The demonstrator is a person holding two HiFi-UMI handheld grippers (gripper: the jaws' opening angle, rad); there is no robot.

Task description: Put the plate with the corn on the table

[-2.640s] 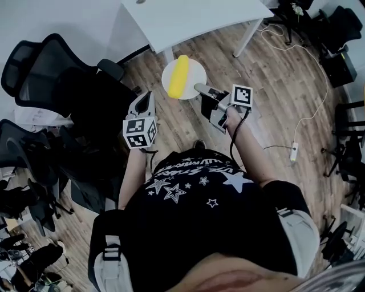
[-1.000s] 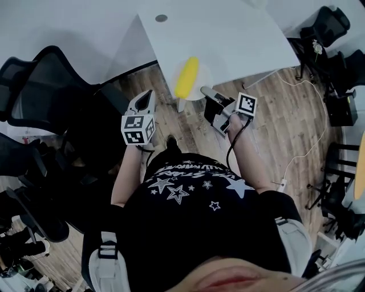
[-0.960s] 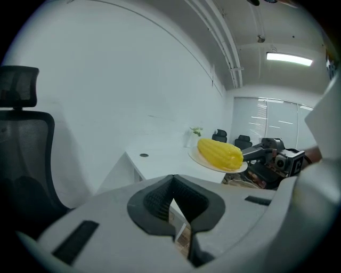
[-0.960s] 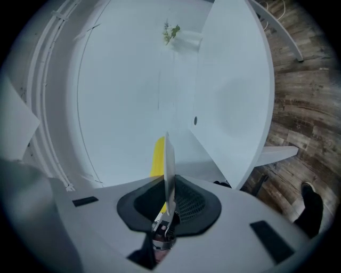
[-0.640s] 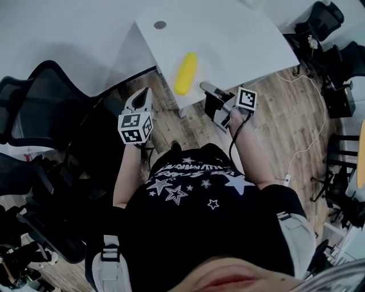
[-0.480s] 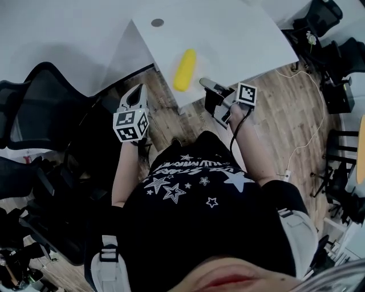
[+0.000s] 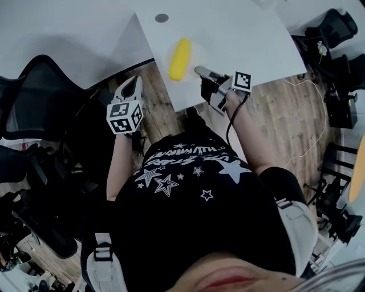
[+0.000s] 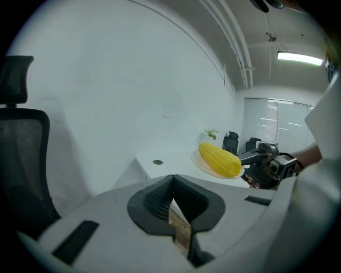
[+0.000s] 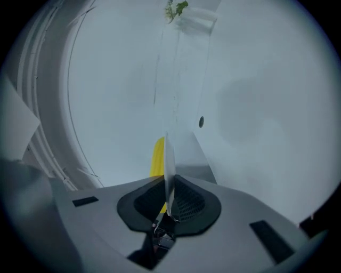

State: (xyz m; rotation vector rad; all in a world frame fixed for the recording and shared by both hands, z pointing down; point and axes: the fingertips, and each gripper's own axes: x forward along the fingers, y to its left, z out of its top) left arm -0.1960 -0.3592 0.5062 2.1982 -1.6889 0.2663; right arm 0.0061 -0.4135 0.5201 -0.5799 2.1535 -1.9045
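A yellow corn cob [image 7: 179,59] lies on a white plate [image 7: 195,56]. My right gripper [image 7: 199,71] is shut on the plate's near rim and holds it over the front part of the white table [image 7: 245,34]. In the right gripper view the plate's edge [image 9: 168,160] stands clamped between the dark pads, with the corn [image 9: 157,157] just behind it. The left gripper view shows corn [image 8: 219,160], plate [image 8: 201,162] and right gripper [image 8: 251,157] off to the right. My left gripper [image 7: 132,85] hangs left of the table corner, shut and holding nothing.
A round cable hole [image 7: 162,17] sits in the tabletop beyond the plate. Black office chairs [image 7: 45,97] crowd the left side, and more dark chairs [image 7: 342,34] stand at the right. A white cable [image 7: 308,142] runs across the wooden floor.
The person has stepped up to the table. The plate with the corn, earlier over the wooden floor, is now above the table's near edge. The left gripper has shifted left.
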